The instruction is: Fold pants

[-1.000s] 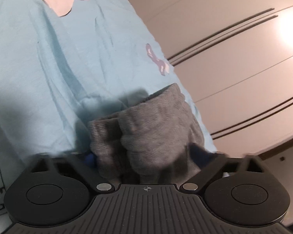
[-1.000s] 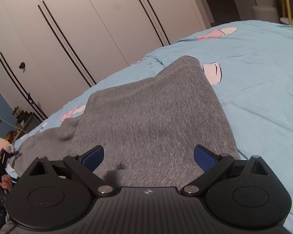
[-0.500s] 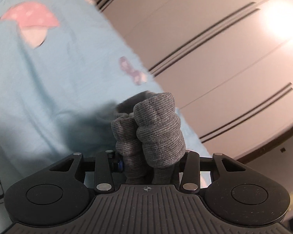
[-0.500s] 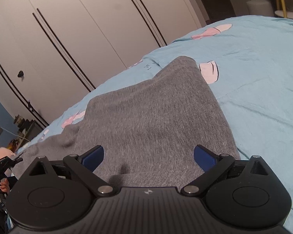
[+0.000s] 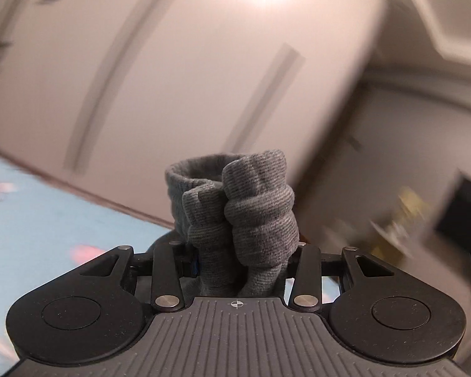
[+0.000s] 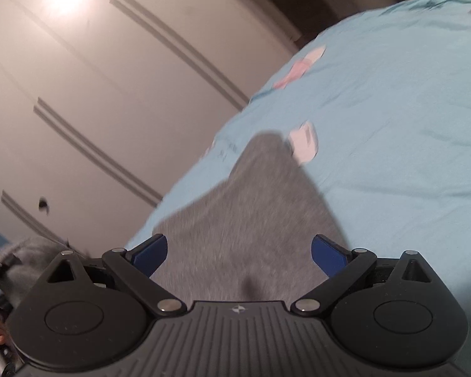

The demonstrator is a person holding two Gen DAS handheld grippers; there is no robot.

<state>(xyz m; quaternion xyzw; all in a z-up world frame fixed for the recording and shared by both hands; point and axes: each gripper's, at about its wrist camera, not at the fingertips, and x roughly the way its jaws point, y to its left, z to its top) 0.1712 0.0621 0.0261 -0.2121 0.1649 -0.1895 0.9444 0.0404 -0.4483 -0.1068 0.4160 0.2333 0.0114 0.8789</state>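
Pants: grey knit pants (image 6: 254,220) lie spread on the blue bed (image 6: 392,110), one bunched end (image 5: 245,210) lifted off it.
Left gripper (image 5: 241,264): fingers clamped on that bunched cuff, raised towards the wardrobe doors (image 5: 141,78).
Right gripper (image 6: 239,251): fingers apart, low over the cloth, gripping nothing.
Step in hand: likely carrying the lifted end over for a fold.
Doing it well: keep the clamp firm, carry the end across evenly, and pin the lying cloth with the right gripper to prevent dragging.
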